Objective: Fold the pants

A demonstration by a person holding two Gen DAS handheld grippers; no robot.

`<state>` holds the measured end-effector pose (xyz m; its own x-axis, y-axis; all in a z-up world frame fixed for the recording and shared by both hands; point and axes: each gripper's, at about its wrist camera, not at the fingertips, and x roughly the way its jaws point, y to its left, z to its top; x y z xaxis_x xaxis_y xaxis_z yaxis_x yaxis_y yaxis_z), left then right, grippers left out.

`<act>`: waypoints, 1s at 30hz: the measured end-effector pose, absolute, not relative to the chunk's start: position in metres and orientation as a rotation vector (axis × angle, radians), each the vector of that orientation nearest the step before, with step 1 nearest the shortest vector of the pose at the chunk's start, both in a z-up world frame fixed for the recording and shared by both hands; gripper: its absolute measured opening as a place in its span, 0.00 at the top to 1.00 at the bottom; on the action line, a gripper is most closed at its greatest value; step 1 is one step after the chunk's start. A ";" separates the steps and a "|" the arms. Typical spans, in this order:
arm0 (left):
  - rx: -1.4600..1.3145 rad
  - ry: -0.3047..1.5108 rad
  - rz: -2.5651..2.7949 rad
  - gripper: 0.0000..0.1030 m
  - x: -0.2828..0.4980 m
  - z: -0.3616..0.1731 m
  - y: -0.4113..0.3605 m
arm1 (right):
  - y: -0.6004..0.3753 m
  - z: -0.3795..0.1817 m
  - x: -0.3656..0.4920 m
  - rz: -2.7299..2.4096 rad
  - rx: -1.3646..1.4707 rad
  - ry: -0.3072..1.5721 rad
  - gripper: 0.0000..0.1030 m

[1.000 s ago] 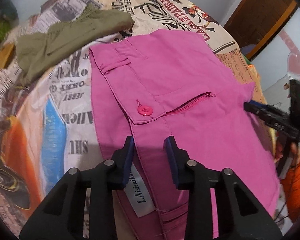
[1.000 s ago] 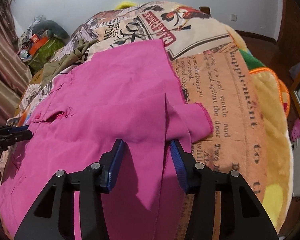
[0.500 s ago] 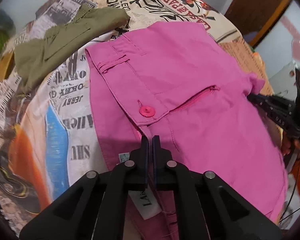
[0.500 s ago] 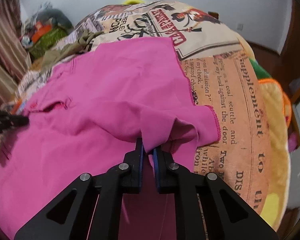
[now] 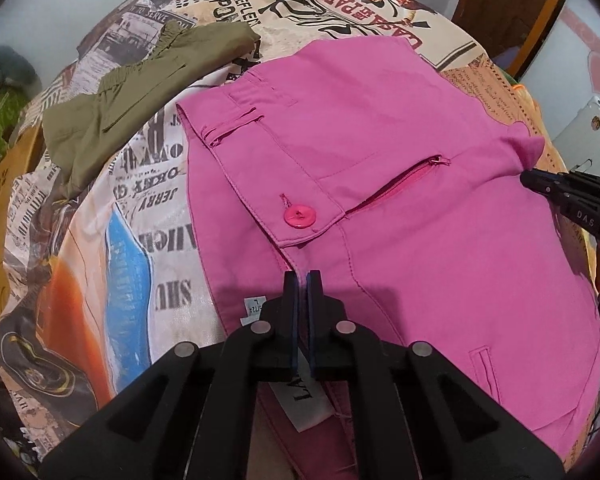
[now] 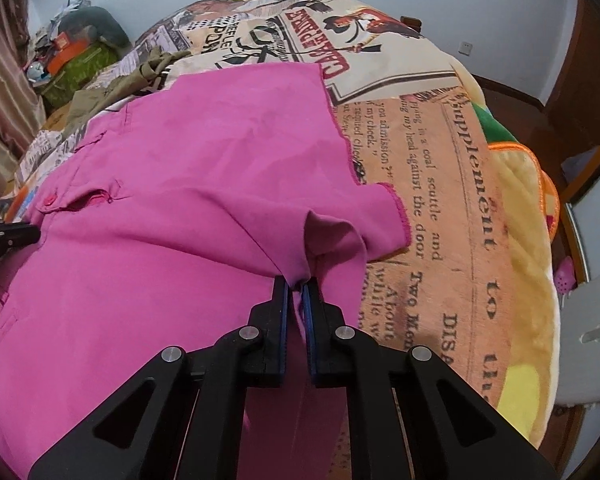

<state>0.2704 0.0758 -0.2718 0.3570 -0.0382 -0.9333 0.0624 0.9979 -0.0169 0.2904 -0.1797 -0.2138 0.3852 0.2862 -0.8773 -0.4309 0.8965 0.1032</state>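
Bed under newspaper-print blanket (image 5: 148, 240); bright pink cotton pants (image 5: 420, 200) spread on it, crumpled olive-green garment (image 5: 140, 96) just beyond.

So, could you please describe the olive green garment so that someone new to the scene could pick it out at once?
Start from the bed covered in a newspaper-print blanket, where bright pink pants fill the middle. Beyond the pants' waistband corner, toward the far edge of the blanket, lies the olive green garment. It is the only dull green, crumpled piece, and neither gripper is touching it.
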 end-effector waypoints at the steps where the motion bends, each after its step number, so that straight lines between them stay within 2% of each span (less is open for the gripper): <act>1: 0.011 1.205 -0.066 0.94 0.271 -0.272 0.078 | -0.181 -0.214 0.291 0.442 -0.162 1.086 0.94; 8: -0.068 1.199 -0.080 0.94 0.270 -0.272 0.087 | -0.207 -0.187 0.287 0.457 -0.024 1.053 0.91; 12: -0.047 1.192 -0.067 0.94 0.269 -0.272 0.082 | -0.200 -0.174 0.299 0.452 -0.023 1.006 0.70; 19: -0.043 1.186 -0.076 0.93 0.268 -0.272 0.083 | -0.165 -0.214 0.330 0.432 -0.095 1.088 0.70; 21: -0.047 1.184 -0.081 0.93 0.268 -0.272 0.084 | -0.173 -0.220 0.335 0.433 -0.035 1.096 0.70; 30: -0.067 1.172 -0.084 0.92 0.268 -0.271 0.086 | -0.197 -0.217 0.325 0.368 -0.100 1.120 0.70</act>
